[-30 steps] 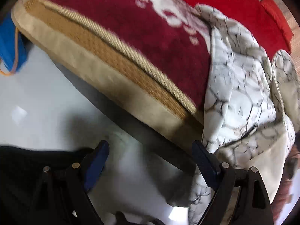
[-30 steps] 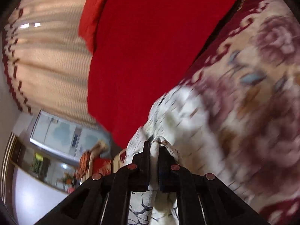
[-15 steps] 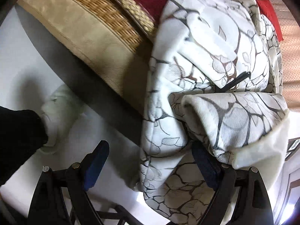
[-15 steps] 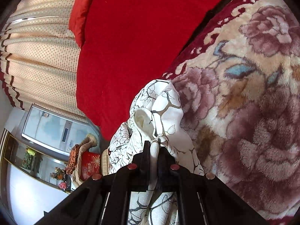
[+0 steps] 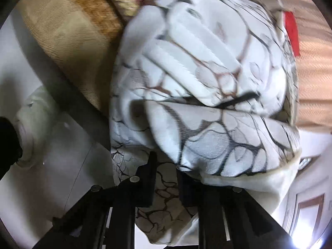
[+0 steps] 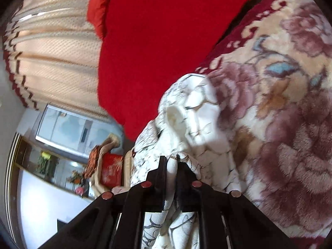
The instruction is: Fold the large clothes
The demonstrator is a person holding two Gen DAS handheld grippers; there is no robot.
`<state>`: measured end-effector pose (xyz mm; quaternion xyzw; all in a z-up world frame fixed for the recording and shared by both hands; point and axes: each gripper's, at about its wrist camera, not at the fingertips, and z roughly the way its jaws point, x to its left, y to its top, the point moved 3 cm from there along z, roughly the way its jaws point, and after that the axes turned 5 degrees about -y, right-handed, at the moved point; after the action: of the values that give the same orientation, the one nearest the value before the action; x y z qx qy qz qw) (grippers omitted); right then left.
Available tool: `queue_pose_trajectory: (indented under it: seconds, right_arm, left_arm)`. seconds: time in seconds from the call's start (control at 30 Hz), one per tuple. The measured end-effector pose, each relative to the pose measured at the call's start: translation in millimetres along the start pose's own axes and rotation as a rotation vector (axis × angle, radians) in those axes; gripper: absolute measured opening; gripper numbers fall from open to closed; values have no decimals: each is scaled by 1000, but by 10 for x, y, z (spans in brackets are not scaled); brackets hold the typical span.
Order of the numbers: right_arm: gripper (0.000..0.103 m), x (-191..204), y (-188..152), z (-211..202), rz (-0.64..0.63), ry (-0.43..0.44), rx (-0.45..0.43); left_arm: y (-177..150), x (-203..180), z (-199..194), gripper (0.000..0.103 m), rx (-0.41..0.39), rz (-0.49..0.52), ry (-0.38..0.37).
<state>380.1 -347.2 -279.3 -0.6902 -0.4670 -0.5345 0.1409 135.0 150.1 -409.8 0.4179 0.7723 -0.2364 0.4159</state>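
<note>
Two grippers, left gripper (image 5: 165, 166) and right gripper (image 6: 171, 162), pinch one white garment (image 5: 207, 78).

We see a bed (image 6: 294, 124) covered by a plush floral blanket (image 6: 280, 155), with a red spread (image 6: 166, 41) beyond it. The white branch-patterned garment (image 6: 199, 112) lies bunched on the blanket, draping, it seems, over the bed's woven-trimmed edge (image 5: 91, 10) toward the pale floor (image 5: 51, 176).

My two fisheye views bend strongly toward dark rims; motion blur softens both, with window glare at the lower-right corner of the left one.
</note>
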Motion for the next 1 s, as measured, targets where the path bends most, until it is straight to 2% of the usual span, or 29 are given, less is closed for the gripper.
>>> queue_pose_trajectory:
  seconds: [0.07,0.13,0.2,0.23,0.3,0.37,0.4,0.43,0.47,0.5,0.57,0.6,0.63,0.7,0.77,0.87,0.93,1.0]
  right_arm:
    - [12,52,-23,-26,-20,16,10]
    - [14,74,-47,-20,-31,3,23]
    - [15,102,-77,3,-47,-8,32]
    - [17,125,-100,29,-59,-14,44]
    - [20,173,-148,75,-81,-22,71]
    - [31,231,-202,100,-108,-27,91]
    - [52,268,-233,105,-121,-22,99]
    - [74,301,-259,104,-130,-11,104]
    - [79,356,-294,90,-139,22,106]
    - [79,395,-309,73,-147,38,96]
    - [69,539,-380,51,-238,32,79]
    - [38,588,-410,61,-274,5,79]
    - [16,618,-449,112,-306,-42,91]
    - [12,575,-479,234,-302,-117,114]
    - [10,546,-486,247,-303,-150,75]
    - [9,665,-493,107,-329,-132,9]
    - [8,836,-505,-57,-372,-90,-58]
    - [8,997,-508,-198,-411,-60,-115]
  left_arm:
    - [52,100,10,55,-13,-45,61]
    - [79,148,31,64,-22,-64,89]
    - [121,144,70,64,-14,-65,95]
    - [128,126,79,62,-17,-56,94]
    - [137,34,98,48,-25,-19,84]
    - [158,-86,90,4,-9,24,35]
    - [156,-181,68,0,-9,58,23]
    - [149,-253,46,0,-16,94,34]
    - [133,-342,19,0,-18,145,64]
    - [115,-397,-1,0,-11,172,73]
    - [82,-471,-79,0,-4,185,45]
    - [71,-511,-131,0,-6,198,39]
    - [68,-536,-211,0,-6,211,41]
    - [73,-634,-375,0,-5,224,21]
    - [111,-827,-526,0,-27,244,-8]
    - [180,-1168,-892,0,-67,305,-71]
    - [281,-1487,-1155,0,-103,355,-148]
    - [467,-1857,-1404,0,-150,452,-141]
